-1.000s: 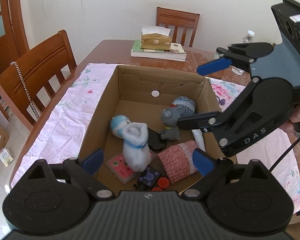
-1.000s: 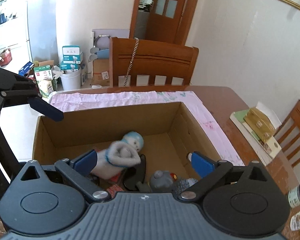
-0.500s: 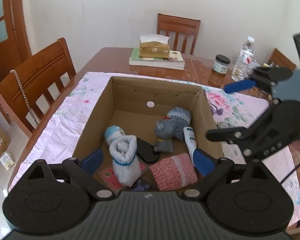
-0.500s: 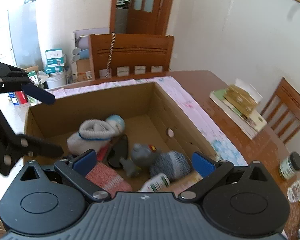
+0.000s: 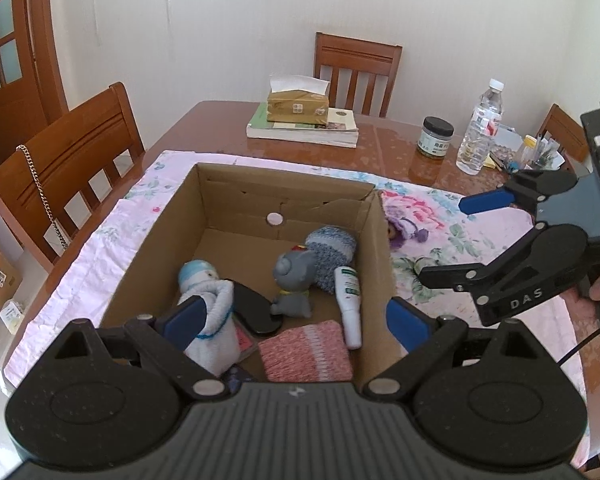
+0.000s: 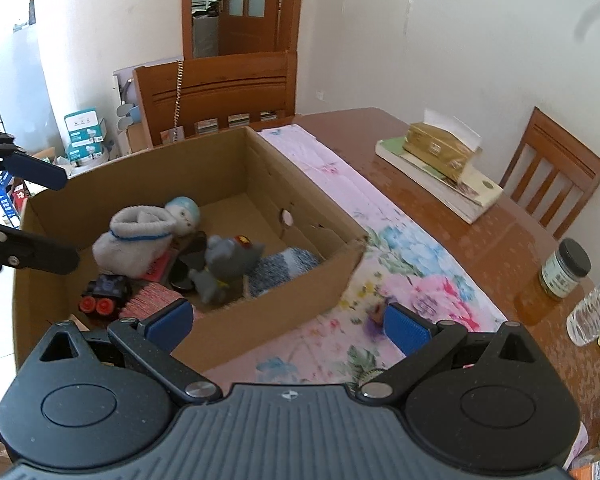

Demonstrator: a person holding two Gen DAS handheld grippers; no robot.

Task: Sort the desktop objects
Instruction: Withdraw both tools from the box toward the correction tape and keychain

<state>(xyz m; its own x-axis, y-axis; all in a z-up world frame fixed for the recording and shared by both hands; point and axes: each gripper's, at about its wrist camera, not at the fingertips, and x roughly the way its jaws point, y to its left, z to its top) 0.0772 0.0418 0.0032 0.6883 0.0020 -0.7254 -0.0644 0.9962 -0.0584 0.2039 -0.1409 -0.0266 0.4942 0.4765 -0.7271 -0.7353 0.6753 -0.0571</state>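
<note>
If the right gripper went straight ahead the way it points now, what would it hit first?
Probably the floral cloth just past the box corner. The open right gripper aims between them, so depth is hard to judge.

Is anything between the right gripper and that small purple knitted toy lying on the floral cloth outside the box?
Nothing visible. The small purple knitted toy lies on the pink floral cloth beside the cardboard box, and the open right gripper hangs over bare cloth near it. In the right wrist view the toy is blurred.

purple toy [image 6: 374, 316] blurred & half behind right pad, bottle [image 6: 594, 308] cut by edge, jar label [image 5: 435, 145] unreadable
</note>
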